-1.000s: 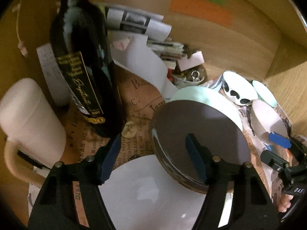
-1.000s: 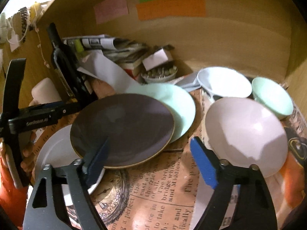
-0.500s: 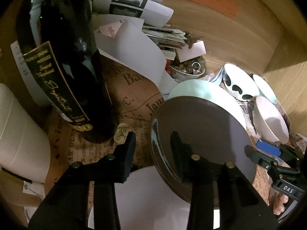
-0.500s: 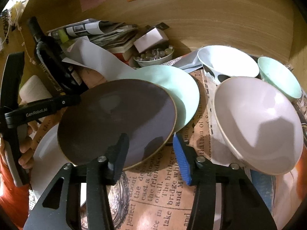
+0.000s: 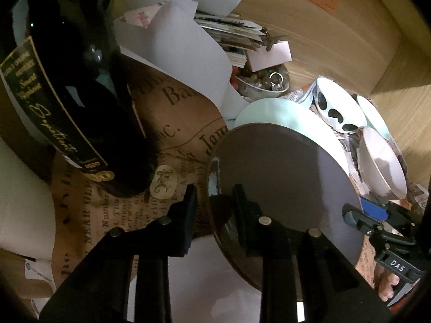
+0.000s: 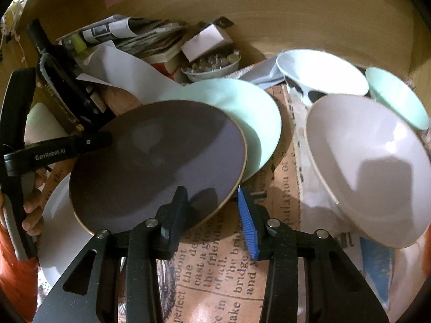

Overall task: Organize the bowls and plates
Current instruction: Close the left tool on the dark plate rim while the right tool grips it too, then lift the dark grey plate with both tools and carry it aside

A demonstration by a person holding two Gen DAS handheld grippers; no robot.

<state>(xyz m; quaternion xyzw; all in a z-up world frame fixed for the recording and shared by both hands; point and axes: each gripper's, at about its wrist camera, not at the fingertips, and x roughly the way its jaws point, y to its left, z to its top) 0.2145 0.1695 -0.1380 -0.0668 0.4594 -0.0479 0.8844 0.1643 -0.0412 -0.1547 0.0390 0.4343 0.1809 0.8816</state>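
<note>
both grippers are on the same dark plate (image 6: 159,161) here. the left gripper (image 5: 214,200) has one finger on top of the plate's near-left rim and the other just outside and under it, so its jaws are straddling the edge. they've just been closing with the rim between them, but i can't tell if the pads are actually pressing yet. the right gripper (image 6: 212,204) is at the plate's front right edge, dark finger over the plate face, blue pad (image 6: 246,223) just off the rim. its jaws have just been closing too, with the rim between them, and there's a visible sliver of gap by the blue pad, so i'd call it not clamped.

the dark plate sits tilted, overlapping a mint plate (image 6: 247,115) behind it and a white plate (image 6: 58,223) under its near-left side. right of them is a big pale pink bowl (image 6: 371,167), with a white bowl (image 6: 323,74) with black spots on the outside and a small mint bowl (image 6: 398,97) behind it. everything's on newspaper-print paper (image 6: 215,277) covering the bench.

clutter at the back: a dark wine bottle (image 5: 80,102) standing left, a curled white sheet (image 5: 183,51), a stack of papers and magazines (image 6: 145,40), and a little dish of trinkets (image 6: 212,63). a hand (image 6: 32,204) is visible holding the left gripper.
</note>
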